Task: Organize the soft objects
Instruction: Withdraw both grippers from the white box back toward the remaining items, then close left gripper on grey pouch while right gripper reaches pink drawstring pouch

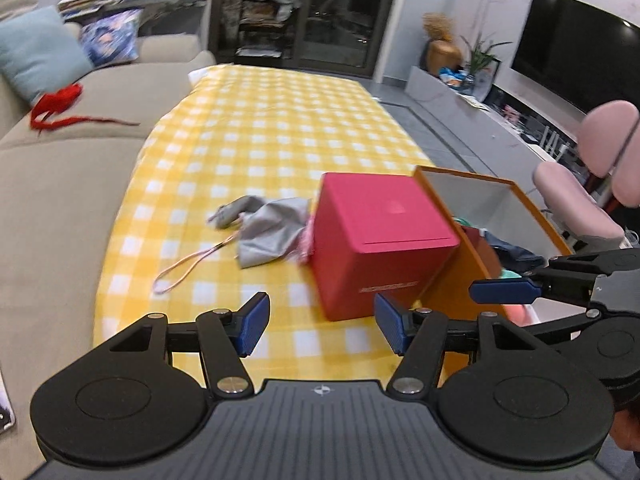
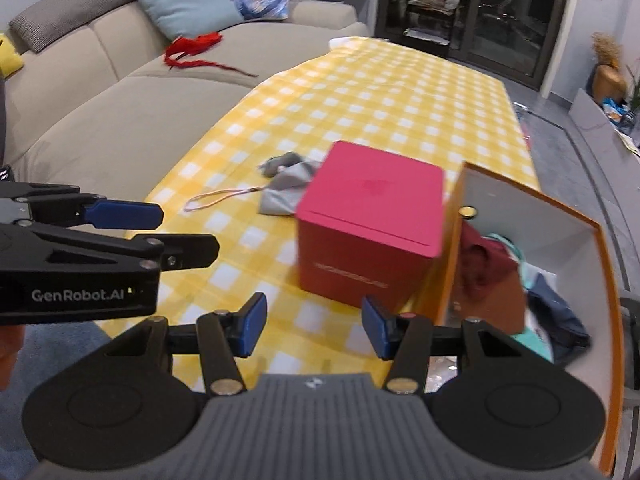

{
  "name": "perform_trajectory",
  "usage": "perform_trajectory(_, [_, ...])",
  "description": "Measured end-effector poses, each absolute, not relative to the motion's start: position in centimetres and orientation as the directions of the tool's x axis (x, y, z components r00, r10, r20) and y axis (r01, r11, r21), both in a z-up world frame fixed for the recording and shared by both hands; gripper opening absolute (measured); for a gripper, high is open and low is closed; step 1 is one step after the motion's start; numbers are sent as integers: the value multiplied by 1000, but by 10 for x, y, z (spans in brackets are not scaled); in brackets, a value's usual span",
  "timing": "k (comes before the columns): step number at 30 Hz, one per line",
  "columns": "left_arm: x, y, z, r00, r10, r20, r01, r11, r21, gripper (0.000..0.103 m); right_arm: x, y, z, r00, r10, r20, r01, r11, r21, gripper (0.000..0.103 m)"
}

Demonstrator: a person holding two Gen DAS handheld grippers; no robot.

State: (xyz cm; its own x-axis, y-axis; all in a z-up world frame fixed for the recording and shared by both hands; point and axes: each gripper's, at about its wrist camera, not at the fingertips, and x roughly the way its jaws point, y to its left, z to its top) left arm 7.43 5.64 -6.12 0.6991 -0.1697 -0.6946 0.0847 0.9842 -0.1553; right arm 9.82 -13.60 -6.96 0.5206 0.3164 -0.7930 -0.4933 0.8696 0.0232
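Judging by present positions, the sorting stands partly complete. Several soft items, a maroon cloth [image 2: 486, 256] and dark blue fabric [image 2: 560, 312] among them, already lie inside the open orange box [image 2: 608, 280], which sits just ahead and to the right of the right gripper [image 2: 314, 326]. One grey drawstring pouch [image 1: 272, 228] with a pink cord remains on the yellow-checked bench [image 1: 260, 128], well ahead of the left gripper [image 1: 320, 328] and slightly to its left, touching the closed red box [image 1: 376, 236] on that box's far-left side. Both sets of jaws stand wide open and hold nothing. A red ribbon-like item [image 2: 192, 52] lies on the sofa [image 2: 100, 92], far beyond the jaws; whether it belongs to the task cannot be determined. The pouch appears to be the outstanding item.
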Motion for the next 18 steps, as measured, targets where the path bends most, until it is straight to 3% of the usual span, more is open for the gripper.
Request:
perform_trajectory(9, [105,97,-59,709,-176,-683,106,984,-143,67,133,-91,-54,491,373,-787,-649,760,-45,52])
perform_trajectory(18, [167,118,-76,653,-224,-724,227,969,-95,67,216,-52,-45,366,348,-863,-801,589,-102,51])
